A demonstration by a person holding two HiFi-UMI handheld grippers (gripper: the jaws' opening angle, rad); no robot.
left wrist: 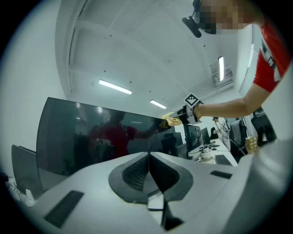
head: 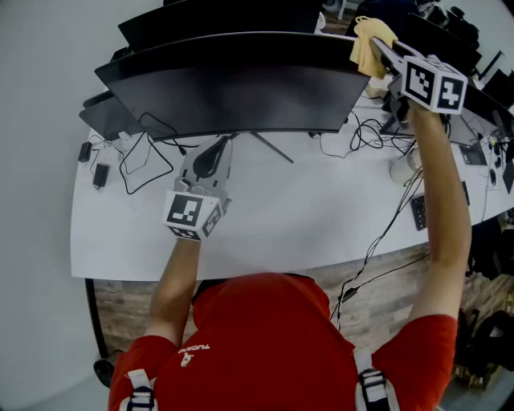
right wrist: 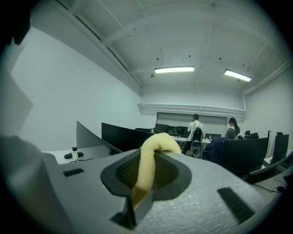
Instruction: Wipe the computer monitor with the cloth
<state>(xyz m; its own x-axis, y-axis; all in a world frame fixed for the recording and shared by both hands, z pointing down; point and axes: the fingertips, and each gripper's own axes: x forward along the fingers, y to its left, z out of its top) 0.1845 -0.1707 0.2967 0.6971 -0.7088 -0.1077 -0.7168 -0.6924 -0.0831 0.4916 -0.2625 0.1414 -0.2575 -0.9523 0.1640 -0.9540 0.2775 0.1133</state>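
Note:
A wide curved black monitor [head: 233, 88] stands on the white desk [head: 265, 217]. My right gripper [head: 384, 54] is raised at the monitor's top right corner, shut on a yellow cloth [head: 369, 44] that bunches against that corner. In the right gripper view the yellow cloth [right wrist: 149, 167] sticks up between the closed jaws. My left gripper [head: 210, 156] hangs low over the desk in front of the monitor's stand, its jaws shut with nothing between them. The left gripper view shows the dark screen [left wrist: 91, 137] with the cloth [left wrist: 170, 120] at its far corner.
Cables [head: 144, 156] and small devices lie on the desk behind the monitor at left. More cables [head: 365, 136], a keyboard [head: 419, 210] and a white cup [head: 401, 170] sit at right. More monitors [head: 217, 20] stand behind. People [right wrist: 197, 132] stand far off.

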